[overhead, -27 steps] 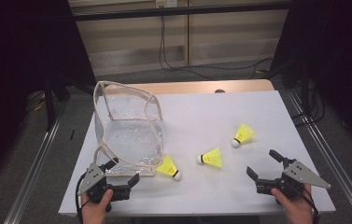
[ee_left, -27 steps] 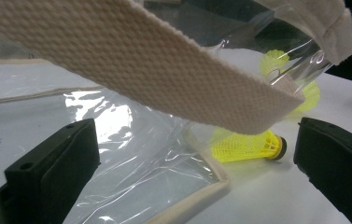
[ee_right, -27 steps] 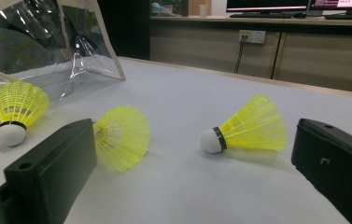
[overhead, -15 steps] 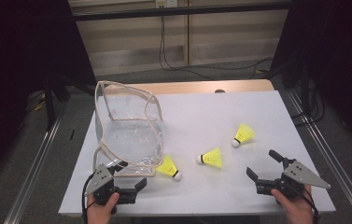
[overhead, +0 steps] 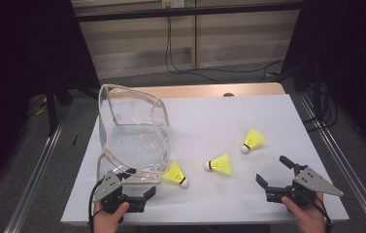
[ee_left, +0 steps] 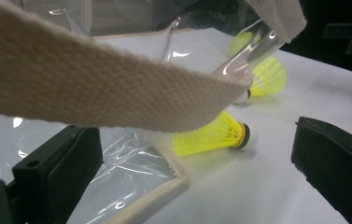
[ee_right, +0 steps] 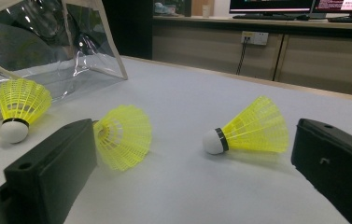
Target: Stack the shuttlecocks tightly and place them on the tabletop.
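A clear plastic bag with beige trim stands open at the table's left. Its near corner lies between the jaws of my left gripper, which is open and not pressing on it. A beige strap of the bag hangs across the left gripper view. Three yellow shuttlecocks lie on the white table: one by the bag, one in the middle, one farther right. My right gripper is open and empty, short of the shuttlecocks.
The white table top ends in a wooden strip at the back. Metal rails run along both sides. Cables hang over the floor behind the table.
My left gripper has shifted a little to the right, closing in on the bag's near corner. The right gripper and the shuttlecocks have stayed put.
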